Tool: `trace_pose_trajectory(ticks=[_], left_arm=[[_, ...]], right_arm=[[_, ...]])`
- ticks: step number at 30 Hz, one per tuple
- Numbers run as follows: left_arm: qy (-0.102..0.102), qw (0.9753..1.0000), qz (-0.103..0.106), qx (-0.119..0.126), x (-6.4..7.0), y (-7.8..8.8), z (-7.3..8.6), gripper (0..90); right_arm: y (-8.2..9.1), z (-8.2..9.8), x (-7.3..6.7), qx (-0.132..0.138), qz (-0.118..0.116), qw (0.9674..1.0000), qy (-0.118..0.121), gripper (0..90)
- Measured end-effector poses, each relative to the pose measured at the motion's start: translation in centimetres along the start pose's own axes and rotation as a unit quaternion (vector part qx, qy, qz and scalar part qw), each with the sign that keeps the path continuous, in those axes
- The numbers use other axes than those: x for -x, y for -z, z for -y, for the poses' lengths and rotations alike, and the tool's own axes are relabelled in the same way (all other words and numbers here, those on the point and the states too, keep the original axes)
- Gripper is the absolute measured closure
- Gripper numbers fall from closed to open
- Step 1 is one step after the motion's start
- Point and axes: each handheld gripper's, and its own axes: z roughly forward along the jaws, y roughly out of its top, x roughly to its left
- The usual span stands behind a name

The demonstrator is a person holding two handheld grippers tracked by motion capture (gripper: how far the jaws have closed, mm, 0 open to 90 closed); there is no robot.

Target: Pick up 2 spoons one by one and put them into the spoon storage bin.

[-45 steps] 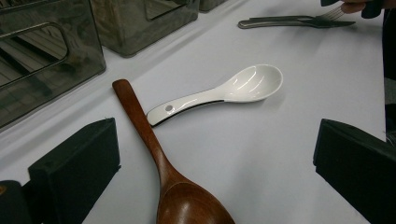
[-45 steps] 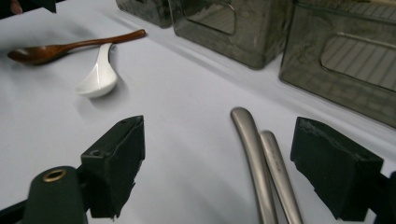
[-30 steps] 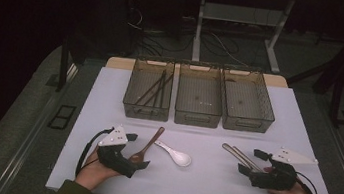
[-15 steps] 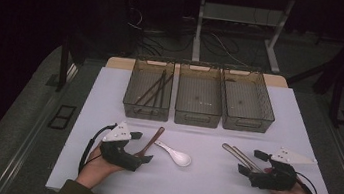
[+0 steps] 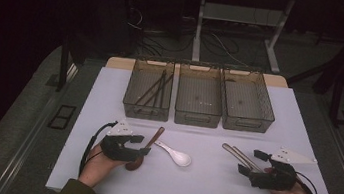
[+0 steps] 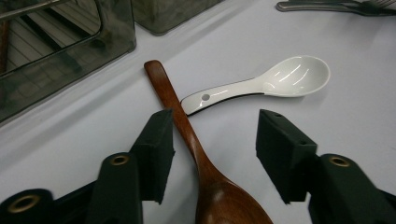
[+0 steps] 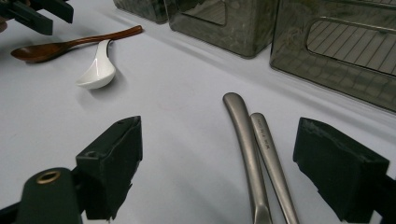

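Observation:
A brown wooden spoon lies on the white table with its bowl toward the person, and a white ceramic spoon lies just right of it. My left gripper straddles the wooden spoon's neck. Its jaws have just been closing. The left pad is at the handle's edge, while the right pad stands clear, so it is open. My right gripper rests open on the table. Two metal utensil handles lie between its wide jaws, untouched.
Three smoky clear bins stand in a row at the back: the left bin holds dark sticks, while the middle bin and the right bin look nearly bare. The table's front edge is close under both hands.
The left gripper's jaws have narrowed around the wooden spoon's neck and the hand has shifted slightly. The right gripper and the spoons have not moved.

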Motion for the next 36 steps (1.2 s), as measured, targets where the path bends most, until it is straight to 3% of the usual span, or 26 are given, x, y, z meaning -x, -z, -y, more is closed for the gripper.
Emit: trace_pose_trajectory(ticks=[8, 21, 36], left_arm=[[-0.02, 0.9996, 0.02, -0.003, 0.4, -1.3, -1.3, 59.4], [-0.045, 0.9974, 0.055, -0.006, 1.5, -3.6, -3.4, 61.5], [-0.083, 0.9901, 0.11, -0.026, 3.7, -7.3, -5.5, 55.6]], right_arm=[[0.0, 0.0, 0.0, -0.001, 0.002, 1.0, -0.001, 15.4], [0.0, 0.0, 0.1, -0.001, 0.0, 1.0, -0.003, 15.4], [0.0, 0.0, 0.1, -0.001, -0.001, 1.0, -0.006, 15.4]])
